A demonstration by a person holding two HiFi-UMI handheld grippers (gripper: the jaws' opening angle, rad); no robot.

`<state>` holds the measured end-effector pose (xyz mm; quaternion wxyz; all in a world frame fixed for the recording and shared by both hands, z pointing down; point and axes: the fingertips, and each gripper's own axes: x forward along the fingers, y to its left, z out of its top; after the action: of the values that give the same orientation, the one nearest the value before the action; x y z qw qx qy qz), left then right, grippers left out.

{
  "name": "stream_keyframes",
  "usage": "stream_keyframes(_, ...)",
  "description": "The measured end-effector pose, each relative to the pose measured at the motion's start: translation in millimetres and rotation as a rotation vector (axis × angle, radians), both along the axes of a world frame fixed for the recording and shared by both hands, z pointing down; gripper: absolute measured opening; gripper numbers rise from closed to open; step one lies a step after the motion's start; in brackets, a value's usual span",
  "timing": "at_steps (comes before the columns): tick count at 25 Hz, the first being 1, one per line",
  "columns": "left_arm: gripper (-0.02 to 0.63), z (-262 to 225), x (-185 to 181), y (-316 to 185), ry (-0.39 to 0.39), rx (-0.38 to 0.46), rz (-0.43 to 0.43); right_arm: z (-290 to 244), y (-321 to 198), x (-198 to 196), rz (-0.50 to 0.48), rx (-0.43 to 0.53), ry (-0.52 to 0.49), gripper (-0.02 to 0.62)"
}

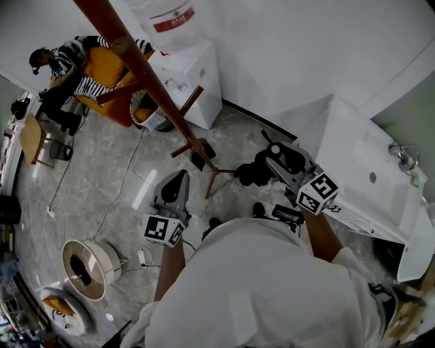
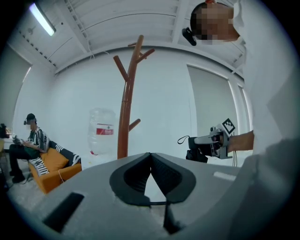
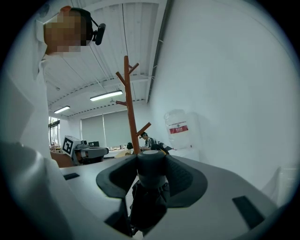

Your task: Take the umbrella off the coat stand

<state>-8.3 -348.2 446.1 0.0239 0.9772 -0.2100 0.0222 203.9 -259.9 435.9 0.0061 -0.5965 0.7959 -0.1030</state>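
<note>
The brown wooden coat stand (image 1: pixel 155 87) runs from the top of the head view down to its feet on the floor; its pegs are bare in the left gripper view (image 2: pixel 124 117) and the right gripper view (image 3: pixel 131 112). My right gripper (image 1: pixel 273 160) is shut on a folded black umbrella (image 1: pixel 253 172), held away from the stand to its right. In the right gripper view the umbrella's round handle (image 3: pixel 150 165) sits between the jaws and its folded fabric hangs below. My left gripper (image 1: pixel 178 181) is shut with nothing in it, its jaws meeting at the tips (image 2: pixel 150 155).
A white cabinet (image 1: pixel 194 75) with a water bottle (image 1: pixel 170 17) stands by the wall behind the stand. A person sits on an orange sofa (image 1: pixel 105 68) at the far left. A white counter (image 1: pixel 367 170) is on the right. A round basket (image 1: pixel 88 268) and cables lie on the floor.
</note>
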Motion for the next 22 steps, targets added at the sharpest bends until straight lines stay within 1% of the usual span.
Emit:
stream_keyframes(2,0.014,-2.7,-2.6,-2.2,-0.005,0.007,-0.014,3.4,2.3,3.2,0.012,-0.009,-0.005,0.192)
stream_keyframes(5,0.014,-5.9,-4.5,-4.5,0.000,-0.006,-0.034,5.8,1.2,4.4,0.015,-0.014,-0.010,0.192)
stream_keyframes(10,0.014,-4.1,-2.1,1.3,0.016,-0.026,-0.028,2.5,0.6,3.6,-0.004,-0.007,-0.003,0.192)
stream_keyframes(22,0.014,-1.2,-7.1,6.4,0.036,-0.052,-0.025,0.2,2.4,2.9,0.003,0.006,-0.009,0.190)
